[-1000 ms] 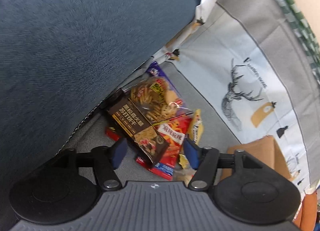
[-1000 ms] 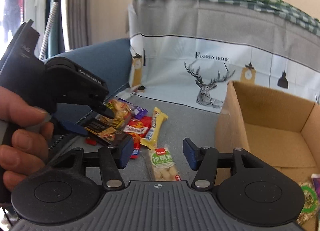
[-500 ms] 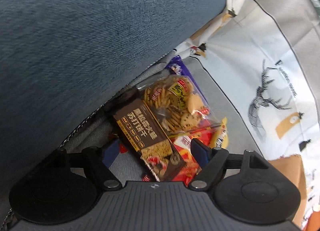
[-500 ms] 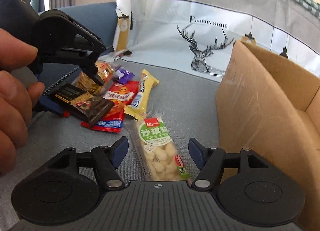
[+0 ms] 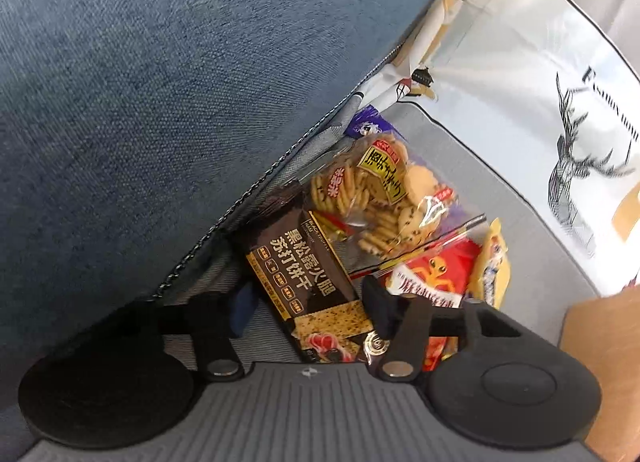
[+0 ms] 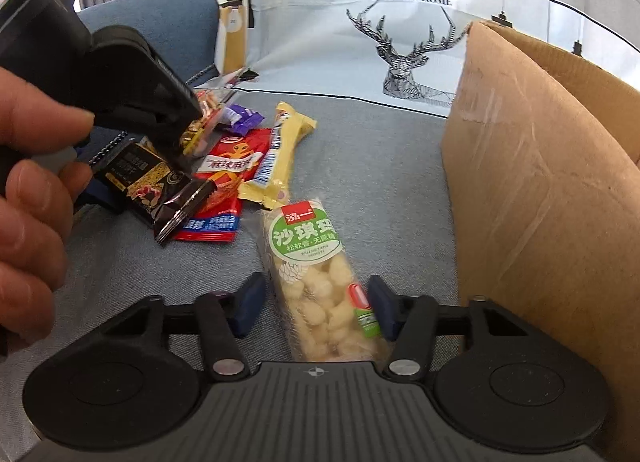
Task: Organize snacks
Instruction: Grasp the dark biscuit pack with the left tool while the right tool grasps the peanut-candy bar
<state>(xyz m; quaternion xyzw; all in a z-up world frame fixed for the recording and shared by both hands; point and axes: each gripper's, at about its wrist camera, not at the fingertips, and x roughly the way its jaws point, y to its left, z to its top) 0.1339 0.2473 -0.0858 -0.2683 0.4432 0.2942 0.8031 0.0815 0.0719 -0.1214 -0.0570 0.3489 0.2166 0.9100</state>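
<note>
A dark brown cracker packet (image 5: 308, 274) lies on the grey seat, against a pile of snacks. My left gripper (image 5: 310, 308) straddles it and its jaws are closing. The right pad meets the packet's edge, and a strip of cloth shows at the left pad. In the right wrist view a hand (image 6: 28, 182) holds that gripper over the brown packet (image 6: 136, 178). My right gripper (image 6: 316, 310) is low over a clear sachima packet with a green label (image 6: 316, 274). Its jaws are closing around the packet, with a small gap at the left pad.
The pile holds a clear rice-cracker bag (image 5: 376, 198), a red packet (image 6: 228, 166), a yellow bar (image 6: 280, 154) and a purple candy (image 6: 244, 118). An open cardboard box (image 6: 540, 166) stands at the right. A blue cushion (image 5: 160, 82) rises at the left, and a deer-print cloth (image 6: 400, 42) hangs behind.
The left gripper came in closer over the brown packet and its jaws narrowed around it. The right gripper sank to the sachima packet, which now lies between its narrowed jaws.
</note>
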